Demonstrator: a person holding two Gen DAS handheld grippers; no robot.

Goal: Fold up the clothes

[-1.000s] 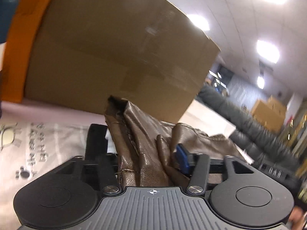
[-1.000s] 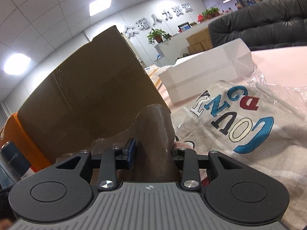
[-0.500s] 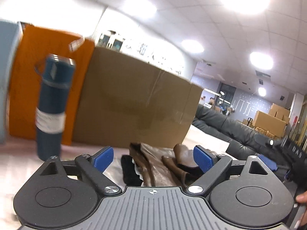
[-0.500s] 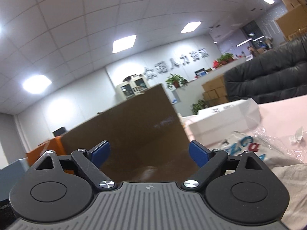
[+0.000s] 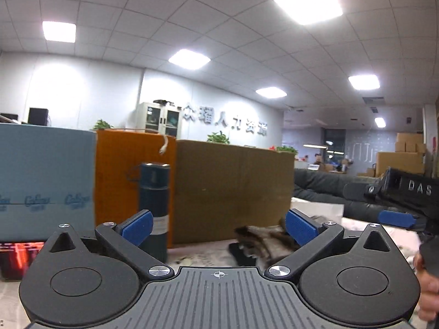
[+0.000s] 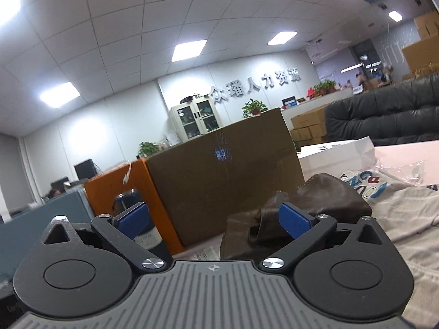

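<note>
Premises: open-plan office.
Ceiling: grid tiles, recessed light panels.
Wall: mounted lettering.
Furnishings: glazed filing cabinet, black sofa, stacked cartons.

— What's my left wrist camera giving me?
— My left gripper is level and its jaws are opening, with nothing between the blue pads. Ahead lies the crumpled brown leather garment, in front of a cardboard box.
— And to the left?
— A dark blue flask stands before an orange box. The right gripper shows at the right edge
</note>
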